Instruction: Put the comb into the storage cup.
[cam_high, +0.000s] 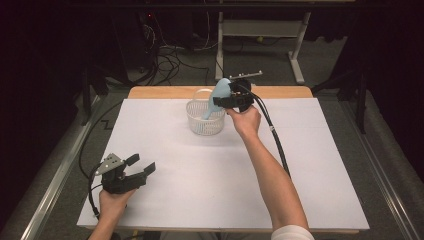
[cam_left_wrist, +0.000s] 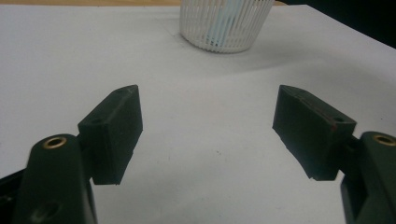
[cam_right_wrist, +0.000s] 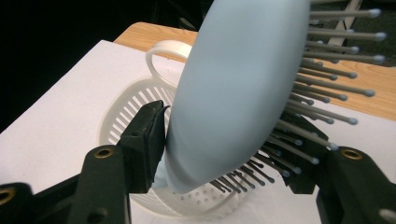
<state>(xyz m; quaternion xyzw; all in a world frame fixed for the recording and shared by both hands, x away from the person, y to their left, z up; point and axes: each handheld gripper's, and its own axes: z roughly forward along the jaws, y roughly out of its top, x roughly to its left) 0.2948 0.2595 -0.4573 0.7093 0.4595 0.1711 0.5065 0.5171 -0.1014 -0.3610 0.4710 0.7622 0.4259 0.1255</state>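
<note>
Pale-blue plastic hairbrush (cam_right_wrist: 233, 88) clamped across head and bristles by right gripper (cam_right_wrist: 229, 154), handle down in white slotted plastic basket (cam_high: 205, 120). Judged light, rigid, slick-backed. Left gripper (cam_left_wrist: 208, 135) spread apart, empty.

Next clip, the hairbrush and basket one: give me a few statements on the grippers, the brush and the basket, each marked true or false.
1. The right gripper is clamped on the light blue hairbrush. True.
2. The hairbrush lies flat on the table, far from the basket. False: it is held over the white basket, handle end pointing down into it.
3. The left gripper is open and holds nothing. True.
4. The left gripper hovers right over the basket. False: it is near the front left corner of the white table cover, well apart from the basket.
5. The basket has slotted walls and a handle. True.
</note>
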